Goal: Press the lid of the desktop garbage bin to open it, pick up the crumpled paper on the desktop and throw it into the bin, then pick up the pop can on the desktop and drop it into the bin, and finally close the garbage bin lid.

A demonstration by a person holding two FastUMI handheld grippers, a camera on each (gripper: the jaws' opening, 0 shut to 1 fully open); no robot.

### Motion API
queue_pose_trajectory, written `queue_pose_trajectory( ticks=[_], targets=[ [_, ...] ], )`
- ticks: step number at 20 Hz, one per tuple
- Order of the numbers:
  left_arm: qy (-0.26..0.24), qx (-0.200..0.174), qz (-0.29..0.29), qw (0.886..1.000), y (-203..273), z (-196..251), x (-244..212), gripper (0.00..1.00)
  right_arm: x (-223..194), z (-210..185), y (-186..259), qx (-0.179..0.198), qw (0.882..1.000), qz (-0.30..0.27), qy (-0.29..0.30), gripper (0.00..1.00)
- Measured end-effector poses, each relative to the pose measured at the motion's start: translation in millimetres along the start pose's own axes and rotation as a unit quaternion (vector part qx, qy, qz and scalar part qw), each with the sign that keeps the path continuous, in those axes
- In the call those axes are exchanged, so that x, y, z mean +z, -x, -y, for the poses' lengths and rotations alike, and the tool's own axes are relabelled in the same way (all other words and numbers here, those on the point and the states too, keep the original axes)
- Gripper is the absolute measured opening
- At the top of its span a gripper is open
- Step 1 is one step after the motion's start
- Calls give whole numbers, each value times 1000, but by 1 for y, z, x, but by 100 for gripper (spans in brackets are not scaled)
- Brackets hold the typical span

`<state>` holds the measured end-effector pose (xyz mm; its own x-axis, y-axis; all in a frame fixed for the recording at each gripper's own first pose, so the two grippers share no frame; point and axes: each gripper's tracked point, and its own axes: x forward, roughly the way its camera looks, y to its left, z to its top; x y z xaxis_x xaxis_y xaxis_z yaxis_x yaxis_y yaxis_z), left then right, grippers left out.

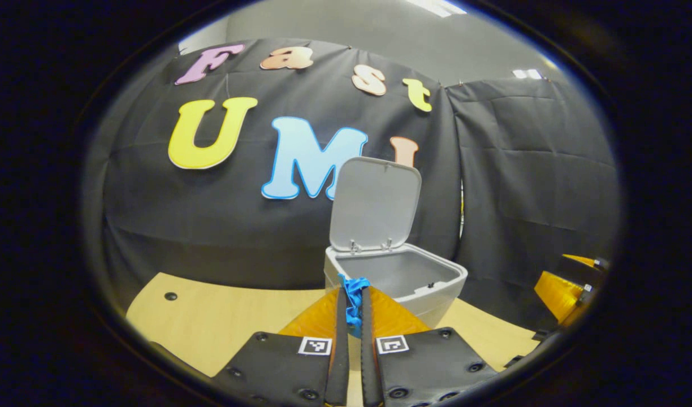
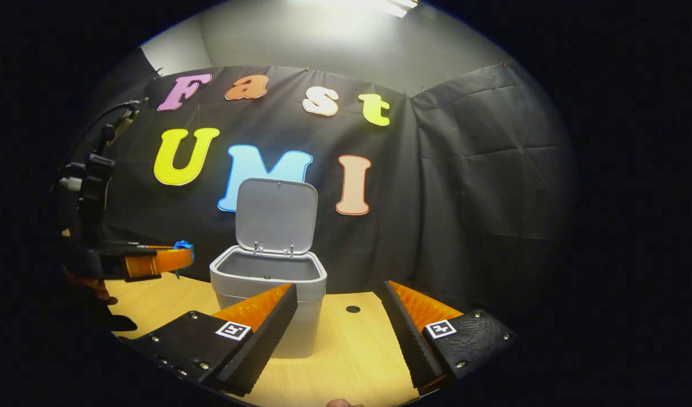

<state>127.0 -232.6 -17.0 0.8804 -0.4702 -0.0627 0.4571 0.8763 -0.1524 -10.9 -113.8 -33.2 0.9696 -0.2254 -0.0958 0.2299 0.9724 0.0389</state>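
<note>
The grey desktop bin (image 1: 431,302) stands on the wooden table with its lid (image 1: 374,203) raised upright at the back. My left gripper (image 1: 353,291) is shut on a blue crumpled paper (image 1: 354,308), held just in front of the bin's near rim and a little to its left. In the right gripper view the bin (image 2: 309,333) and its raised lid (image 2: 275,215) stand ahead, and the left gripper (image 2: 179,254) hovers left of the rim with the blue paper (image 2: 183,245) at its tips. My right gripper (image 2: 339,288) is open, with nothing between its fingers.
The wooden table (image 2: 351,356) runs back to the black cloth wall. A small dark hole (image 2: 353,309) sits in the tabletop right of the bin, another (image 1: 170,295) at the far left. The right gripper (image 1: 563,291) shows at the right edge of the left gripper view.
</note>
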Motion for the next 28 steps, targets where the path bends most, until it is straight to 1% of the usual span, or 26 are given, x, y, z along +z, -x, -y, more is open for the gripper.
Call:
queue_pose_trajectory(
  ticks=[2,3,4,8,9,10,11,12,13,14,15,17,23,24,25,26,28],
  targets=[
    [-3,-11,6,1000,-15,6,4,15,-5,6,5,-8,1000,-6,8,96],
    [-6,-14,9,1000,-24,10,7,15,-7,10,7,-12,1000,-8,12,100],
    [-10,-18,11,1000,-30,13,9,15,-7,12,9,-16,1000,-10,14,96],
    [-13,-26,6,1000,-53,22,6,15,-7,28,20,-39,999,-8,21,96],
    [-12,-26,6,1000,-60,23,5,15,-8,32,23,-45,999,-9,20,100],
    [-11,-27,6,1000,-64,23,5,24,-9,35,25,-49,999,-12,19,100],
    [-12,-28,5,1000,-67,25,2,24,-10,37,26,-54,998,-14,19,96],
    [-11,-27,5,1000,-69,24,1,25,-12,41,30,-60,998,-17,19,96],
    [-12,-29,4,999,-72,26,0,17,-13,44,32,-66,997,-18,21,100],
    [-14,-30,3,999,-76,26,-1,18,-14,46,35,-71,997,-20,22,100],
    [-18,-30,-2,999,-80,27,-4,27,-14,48,37,-76,997,-21,22,100],
    [-20,-32,-13,999,-85,27,-10,34,-15,51,40,-84,996,-22,20,100],
    [-21,-38,-21,999,-94,31,-11,41,-17,55,47,-101,994,-25,16,100],
    [-21,-39,-22,999,-95,31,-13,52,-18,56,48,-103,994,-25,18,100],
    [-21,-45,-24,998,-95,32,-13,59,-19,55,49,-103,994,-26,18,100],
    [-21,-48,-26,998,-96,35,-14,66,-19,54,49,-102,994,-27,18,96],
    [-18,-52,-25,998,-94,36,-13,79,-19,51,50,-101,994,-27,18,96]
  ],
)
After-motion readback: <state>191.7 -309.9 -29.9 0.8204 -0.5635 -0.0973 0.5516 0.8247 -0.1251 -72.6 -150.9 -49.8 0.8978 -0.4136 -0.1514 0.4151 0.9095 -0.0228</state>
